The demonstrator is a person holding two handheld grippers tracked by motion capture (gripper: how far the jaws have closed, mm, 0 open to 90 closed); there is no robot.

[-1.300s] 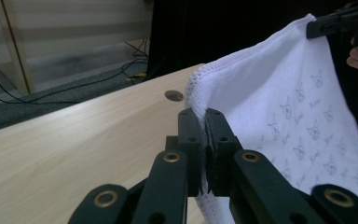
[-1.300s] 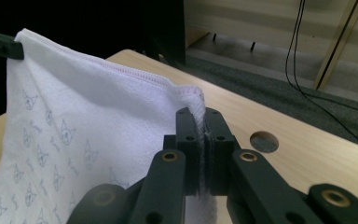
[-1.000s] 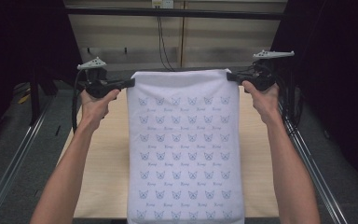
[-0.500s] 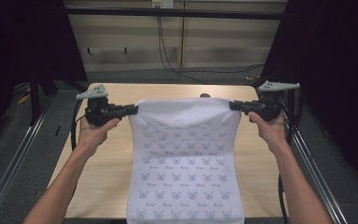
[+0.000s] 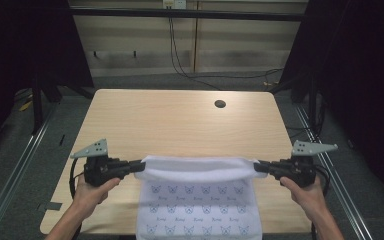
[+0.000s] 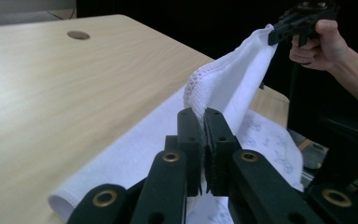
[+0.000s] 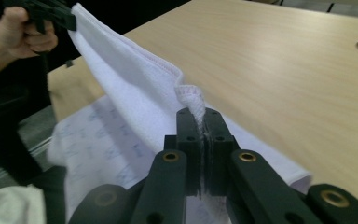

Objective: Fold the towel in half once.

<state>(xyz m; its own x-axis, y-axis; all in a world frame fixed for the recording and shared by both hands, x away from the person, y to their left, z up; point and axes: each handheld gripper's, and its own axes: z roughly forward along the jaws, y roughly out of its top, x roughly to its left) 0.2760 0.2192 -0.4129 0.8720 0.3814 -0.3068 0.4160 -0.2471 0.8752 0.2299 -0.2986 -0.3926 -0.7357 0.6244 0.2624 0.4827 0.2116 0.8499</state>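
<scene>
The left gripper (image 5: 139, 166) and right gripper (image 5: 258, 166), low in the high view, each have their jaws clamped on a corner of the white printed towel (image 5: 196, 202). Its held edge hangs between them over the near half of the wooden table (image 5: 180, 120), doubled back above the printed part at the bottom edge. The fold looks half done: the corners are not yet laid down and released.

Black left gripper (image 5: 139, 165) and right gripper (image 5: 256, 166), grey three-cornered top plates, brass-ringed screw holes, trailing black cables, bare forearms
</scene>
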